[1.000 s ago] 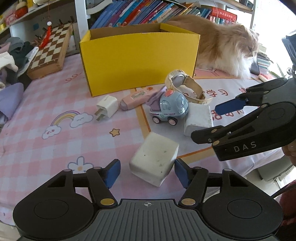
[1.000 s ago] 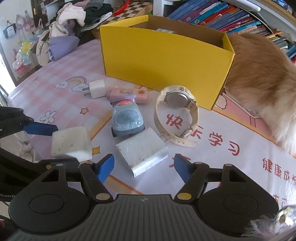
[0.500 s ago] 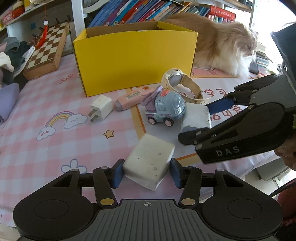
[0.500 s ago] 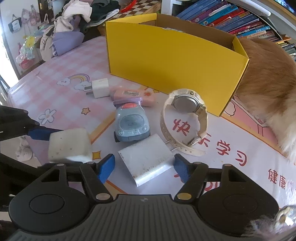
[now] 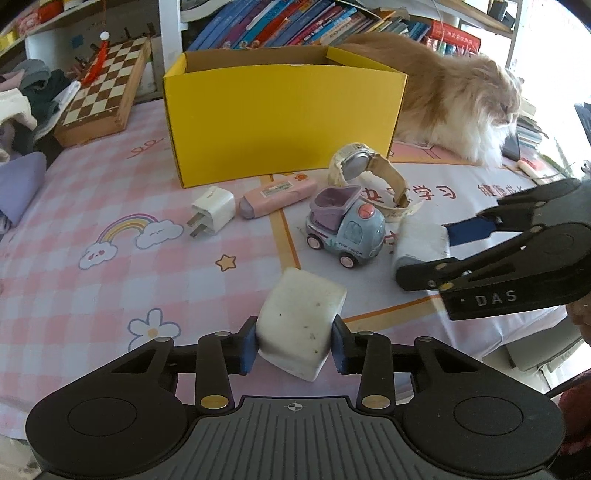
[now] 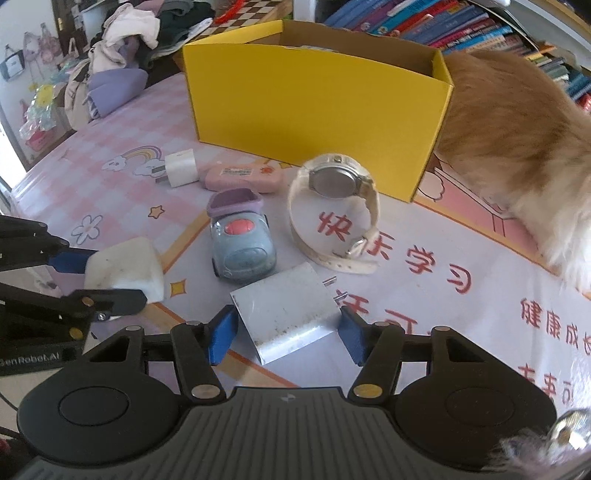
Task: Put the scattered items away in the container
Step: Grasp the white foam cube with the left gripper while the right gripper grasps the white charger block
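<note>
My left gripper (image 5: 294, 349) is shut on a white rounded block (image 5: 301, 325), which also shows in the right wrist view (image 6: 125, 267). My right gripper (image 6: 286, 338) is open around a white charger block (image 6: 284, 319), its pads close to both sides without touching; the charger also shows in the left wrist view (image 5: 419, 245). The yellow cardboard box (image 5: 280, 118) stands open at the back. In front of it lie a small white plug adapter (image 5: 212, 214), a pink eraser (image 5: 277, 195), a blue toy truck (image 5: 343, 229) and a cream wristwatch (image 5: 364, 173).
An orange-and-white cat (image 5: 454, 96) lies right behind and beside the box. A chessboard (image 5: 103, 92) and piled clothes (image 5: 22, 99) sit at the far left. Bookshelves (image 5: 295, 22) line the back. The table's front edge is near both grippers.
My left gripper has closed onto the white block. My right gripper has moved forward so that its open fingers now flank the charger.
</note>
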`<control>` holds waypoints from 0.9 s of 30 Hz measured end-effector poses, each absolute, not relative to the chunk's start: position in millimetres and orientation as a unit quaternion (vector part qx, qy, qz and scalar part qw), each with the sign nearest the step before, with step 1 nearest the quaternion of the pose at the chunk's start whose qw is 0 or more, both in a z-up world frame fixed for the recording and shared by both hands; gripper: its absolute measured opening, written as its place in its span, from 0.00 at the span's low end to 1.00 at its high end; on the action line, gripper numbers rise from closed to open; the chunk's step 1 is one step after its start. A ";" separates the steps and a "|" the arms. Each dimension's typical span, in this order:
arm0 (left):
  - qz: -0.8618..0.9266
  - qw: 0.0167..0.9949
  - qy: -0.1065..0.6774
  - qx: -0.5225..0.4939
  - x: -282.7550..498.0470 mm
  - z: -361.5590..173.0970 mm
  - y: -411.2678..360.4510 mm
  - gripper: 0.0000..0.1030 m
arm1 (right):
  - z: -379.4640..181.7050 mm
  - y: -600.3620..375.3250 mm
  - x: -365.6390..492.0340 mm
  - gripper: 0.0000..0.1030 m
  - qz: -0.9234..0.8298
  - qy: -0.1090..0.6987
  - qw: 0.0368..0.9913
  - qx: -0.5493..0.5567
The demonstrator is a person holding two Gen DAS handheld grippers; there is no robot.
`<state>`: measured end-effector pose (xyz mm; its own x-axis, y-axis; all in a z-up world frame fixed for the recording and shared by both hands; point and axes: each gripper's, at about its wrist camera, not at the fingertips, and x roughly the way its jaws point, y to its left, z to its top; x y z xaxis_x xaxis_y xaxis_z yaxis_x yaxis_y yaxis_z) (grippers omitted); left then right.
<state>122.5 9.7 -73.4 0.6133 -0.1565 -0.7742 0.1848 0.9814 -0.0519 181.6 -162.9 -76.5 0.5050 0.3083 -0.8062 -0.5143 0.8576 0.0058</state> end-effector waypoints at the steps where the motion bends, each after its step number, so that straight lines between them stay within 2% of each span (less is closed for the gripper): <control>1: -0.094 0.898 0.429 0.015 122.0 -73.2 10.9 0.36 | -76.1 -164.2 180.9 0.55 0.237 0.437 0.860 -0.116; 27: -0.101 0.910 0.402 0.012 114.1 -55.4 28.1 0.35 | -66.1 -167.5 161.6 0.55 0.201 0.435 0.872 -0.099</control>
